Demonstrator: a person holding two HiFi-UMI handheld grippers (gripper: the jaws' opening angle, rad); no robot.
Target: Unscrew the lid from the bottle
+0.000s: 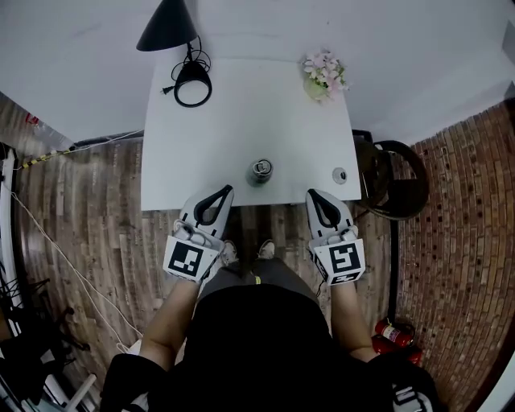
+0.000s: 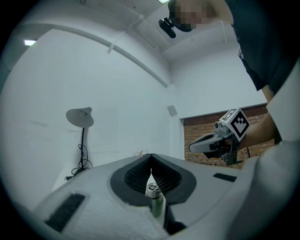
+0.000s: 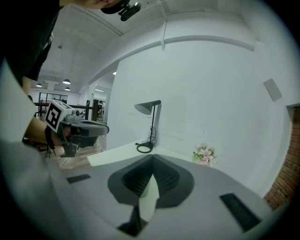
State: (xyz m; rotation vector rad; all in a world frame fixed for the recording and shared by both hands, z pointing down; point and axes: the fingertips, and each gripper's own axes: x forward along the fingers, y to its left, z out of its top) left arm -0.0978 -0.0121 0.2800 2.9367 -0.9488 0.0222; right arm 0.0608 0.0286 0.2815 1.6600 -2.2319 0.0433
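**Head view: both grippers shut and empty at the table's front edge**

Nearest, the left gripper (image 1: 225, 192) and the right gripper (image 1: 312, 194) are held over the front edge of the table (image 1: 241, 121). Each has its jaws closed together and nothing is gripped. Between them, just inside the middle of that edge, the bottle (image 1: 260, 171) stands upright and untouched, with its lid apparently in place. A small round object (image 1: 339, 175) lies near the front right corner.

The bottle could be tipped off the near edge if it is struck by closed jaws, or twisted before it is braced. Beyond it the table's middle is left bare. The lamp (image 1: 169, 24) at the far left corner and the flowers (image 1: 324, 76) at the far right are well apart.
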